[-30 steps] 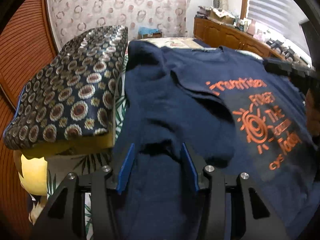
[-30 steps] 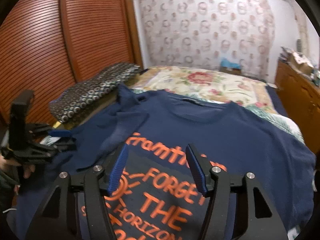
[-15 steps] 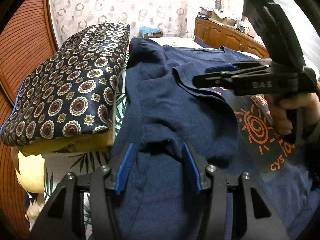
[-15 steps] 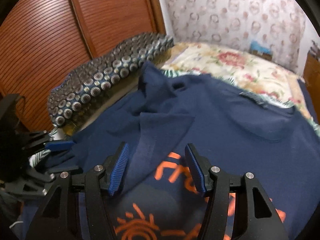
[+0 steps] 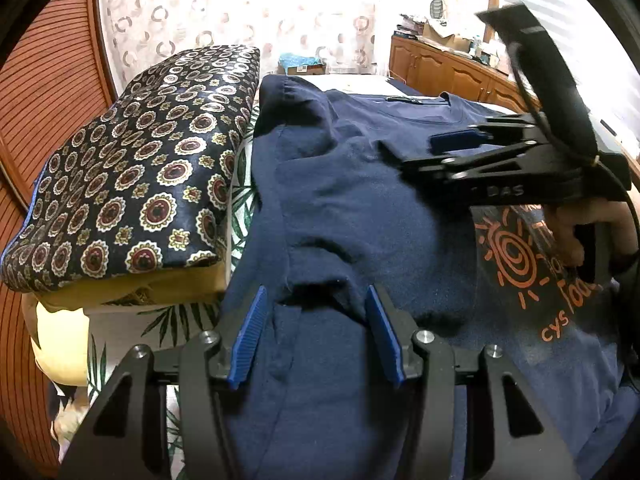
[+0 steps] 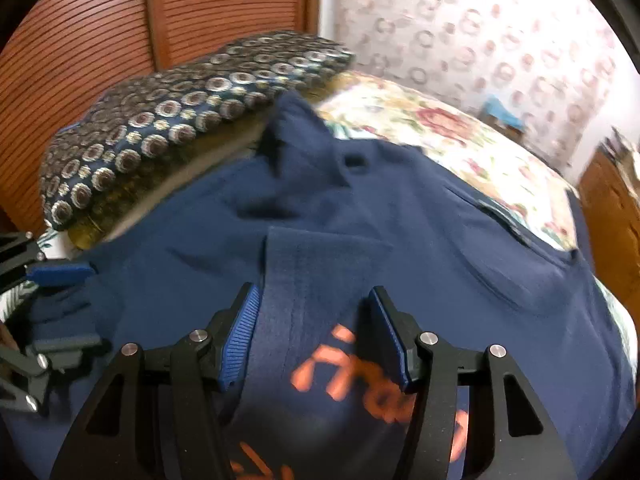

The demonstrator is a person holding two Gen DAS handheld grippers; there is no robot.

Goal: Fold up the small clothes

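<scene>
A navy T-shirt (image 5: 344, 200) with an orange sun print (image 5: 516, 256) lies spread on the bed, its left sleeve folded inward with the hem edge (image 6: 308, 248) on the chest. My left gripper (image 5: 316, 320) is open, low over the shirt's left side, with cloth between the fingers. My right gripper (image 6: 316, 332) is open just above the folded sleeve hem, near the orange lettering (image 6: 344, 364). The right gripper also shows in the left wrist view (image 5: 460, 140), over the shirt's chest. The left gripper shows at the left edge of the right wrist view (image 6: 60, 304).
A patterned dark cushion (image 5: 132, 184) on a yellow pillow (image 5: 132, 292) lies close to the shirt's left. A ribbed wooden wardrobe door (image 6: 120, 40) stands behind it. The floral bedspread (image 6: 440, 128) extends beyond the collar. A wooden dresser (image 5: 444, 72) stands at far right.
My right gripper has swung left and down across the shirt toward the folded sleeve, and now hovers over its hem. My left gripper has stayed almost still at the shirt's left side.
</scene>
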